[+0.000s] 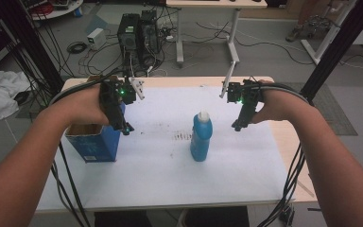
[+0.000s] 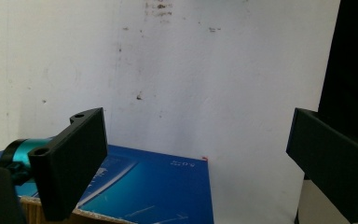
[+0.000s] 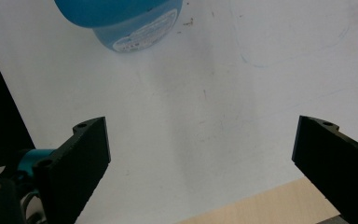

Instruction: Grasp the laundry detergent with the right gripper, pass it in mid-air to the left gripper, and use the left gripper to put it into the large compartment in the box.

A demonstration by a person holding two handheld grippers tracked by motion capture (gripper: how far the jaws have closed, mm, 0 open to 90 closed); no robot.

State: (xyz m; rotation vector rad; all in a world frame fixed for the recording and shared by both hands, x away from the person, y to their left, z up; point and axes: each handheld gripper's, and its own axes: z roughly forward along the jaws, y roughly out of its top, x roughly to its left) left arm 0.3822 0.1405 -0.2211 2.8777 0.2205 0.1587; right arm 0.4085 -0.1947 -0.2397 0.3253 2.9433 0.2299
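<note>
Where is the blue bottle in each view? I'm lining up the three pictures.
High view: the bottle stands upright at the middle of the white sheet, between the two claws.
Left gripper view: not in it; a blue box lies below the jaws.
Right gripper view: the bottle is at the top edge, left of centre.
Shared landmark: the white sheet.

Blue bottle [image 1: 201, 138] upright between 2 tongs, blue box [image 1: 93, 140] at left
</note>
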